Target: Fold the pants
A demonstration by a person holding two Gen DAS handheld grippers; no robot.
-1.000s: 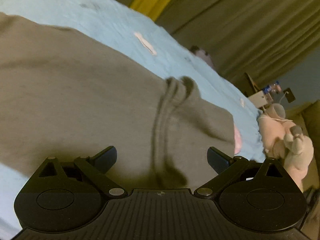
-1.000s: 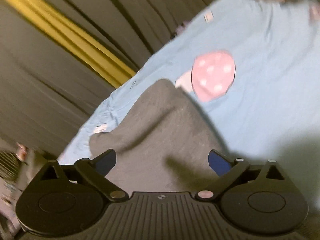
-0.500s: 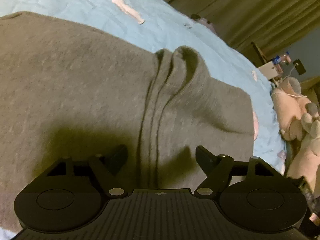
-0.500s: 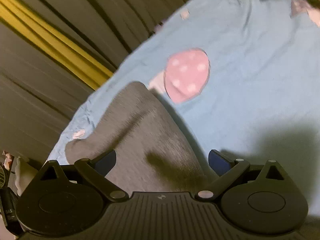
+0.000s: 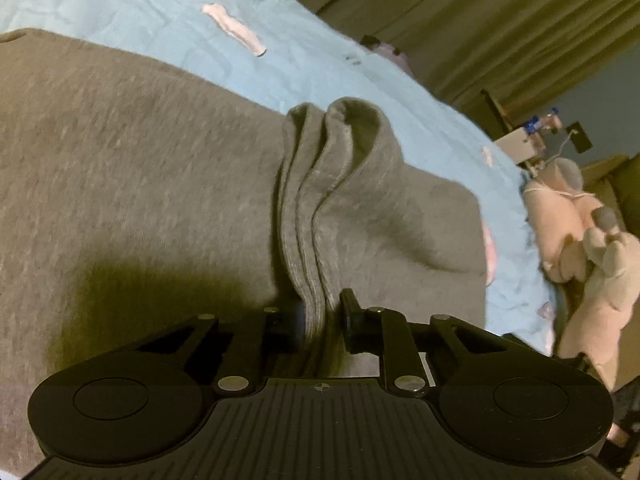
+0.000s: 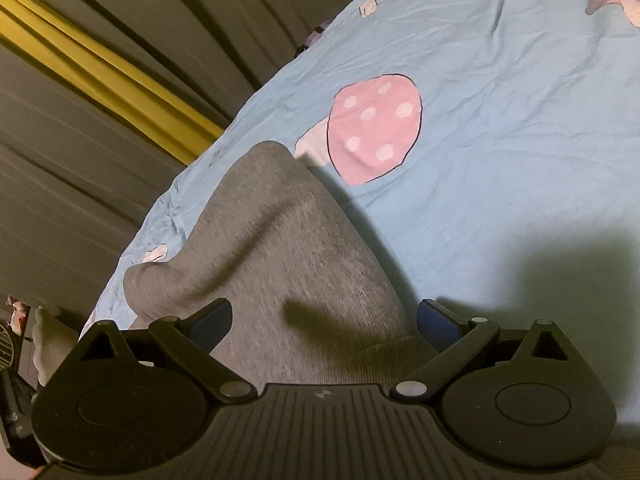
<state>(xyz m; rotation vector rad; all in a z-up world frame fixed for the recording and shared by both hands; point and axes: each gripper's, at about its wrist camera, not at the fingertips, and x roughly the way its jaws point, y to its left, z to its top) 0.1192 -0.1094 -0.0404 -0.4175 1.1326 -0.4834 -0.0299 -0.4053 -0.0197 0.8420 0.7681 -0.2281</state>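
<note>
The pants (image 5: 140, 168) lie spread on the bed (image 5: 320, 60), reaching left and ahead of the left tool (image 5: 322, 318). A bunched ridge of the pants runs straight ahead from between its fingers. Beyond the pants the bed stretches ahead; a plush toy (image 5: 592, 248) sits off the bed's edge to the right, curtains (image 5: 480, 12) behind. Ahead of the right tool (image 6: 324, 320), pants (image 6: 280, 260) lie between its fingers, bed (image 6: 500, 140) to the right and ahead, curtains (image 6: 100, 120) left.
</note>
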